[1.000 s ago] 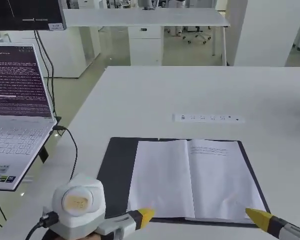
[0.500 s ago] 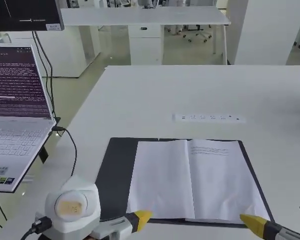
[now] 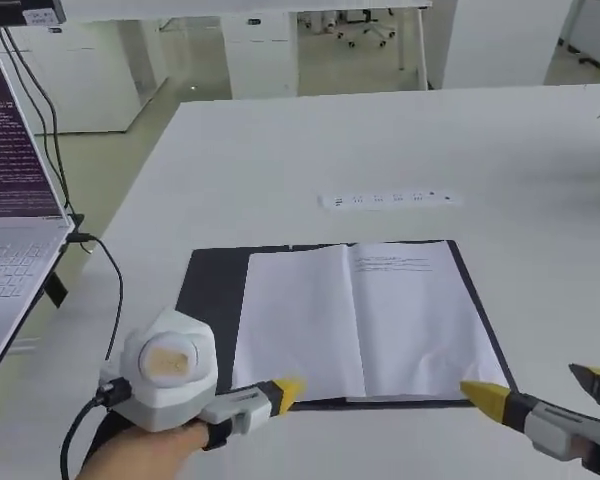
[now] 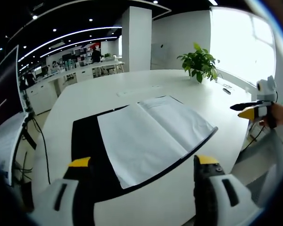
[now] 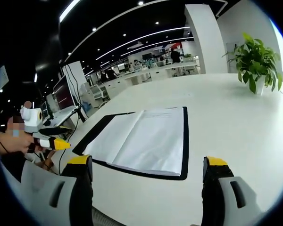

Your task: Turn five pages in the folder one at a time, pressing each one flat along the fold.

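White workbench (image 3: pixel 280 140) carries one black folder (image 3: pixel 208 300), open flat, two white pages (image 3: pixel 380 320) up, near the person. Left gripper (image 4: pixel 143 161), low in a hand (image 3: pixel 145 455), points at its near-left edge; right gripper (image 3: pixel 542 392) at its near-right corner. Both pairs of jaws gape, empty. Against the folder neither has shifted since a second ago.

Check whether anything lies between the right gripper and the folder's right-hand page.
Nothing visible does. The right gripper hangs open just off the near right corner of the folder, with only bare table between its jaws and the right-hand page.
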Tool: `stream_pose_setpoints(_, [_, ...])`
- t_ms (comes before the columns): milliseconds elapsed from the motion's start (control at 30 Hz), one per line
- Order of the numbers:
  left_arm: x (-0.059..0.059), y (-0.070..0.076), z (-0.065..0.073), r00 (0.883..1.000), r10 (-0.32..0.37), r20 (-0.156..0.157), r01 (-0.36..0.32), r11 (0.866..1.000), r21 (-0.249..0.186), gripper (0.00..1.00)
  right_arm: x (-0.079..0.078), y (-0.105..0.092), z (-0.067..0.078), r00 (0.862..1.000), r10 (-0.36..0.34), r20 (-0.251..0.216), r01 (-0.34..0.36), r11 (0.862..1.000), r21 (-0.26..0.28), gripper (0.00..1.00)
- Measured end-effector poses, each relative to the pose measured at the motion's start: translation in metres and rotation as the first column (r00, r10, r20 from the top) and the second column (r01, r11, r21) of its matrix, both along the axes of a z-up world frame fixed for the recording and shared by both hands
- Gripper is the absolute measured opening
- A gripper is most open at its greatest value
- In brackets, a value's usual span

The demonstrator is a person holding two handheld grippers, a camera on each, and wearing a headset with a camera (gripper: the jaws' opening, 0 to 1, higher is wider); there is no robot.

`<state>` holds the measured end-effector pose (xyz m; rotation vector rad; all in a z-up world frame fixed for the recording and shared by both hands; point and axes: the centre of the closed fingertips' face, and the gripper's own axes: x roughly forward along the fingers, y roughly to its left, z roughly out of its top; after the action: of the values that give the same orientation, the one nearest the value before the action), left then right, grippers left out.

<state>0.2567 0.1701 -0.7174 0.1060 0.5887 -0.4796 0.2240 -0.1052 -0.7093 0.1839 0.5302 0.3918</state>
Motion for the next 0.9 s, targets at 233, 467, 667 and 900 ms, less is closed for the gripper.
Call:
stream_pose_setpoints(233, [0.009,-0.036,-0.009,0.997,-0.074,-0.015,0.075,0.997,0.015,0.85,0.005,-0.001,-0.003,1.000,0.003,-0.006,-0.003,1.000,0.010,0.97])
stream_pose_setpoints(467, [0.018,-0.075,-0.021,0.990,-0.140,-0.027,0.140,0.990,0.013,0.83,0.011,0.002,-0.009,1.000,0.020,-0.022,-0.020,1.000,0.009,0.95])
stream_pose_setpoints(667, [0.027,-0.110,-0.033,0.982,-0.186,-0.029,0.186,0.983,-0.003,0.79,0.016,0.000,-0.013,0.999,0.025,-0.025,-0.024,0.999,0.025,0.92])
stream_pose_setpoints(900, [0.038,-0.156,-0.045,0.970,-0.241,-0.017,0.240,0.970,-0.037,0.74,0.021,-0.001,-0.019,0.999,0.034,-0.028,-0.033,0.999,0.033,0.90])
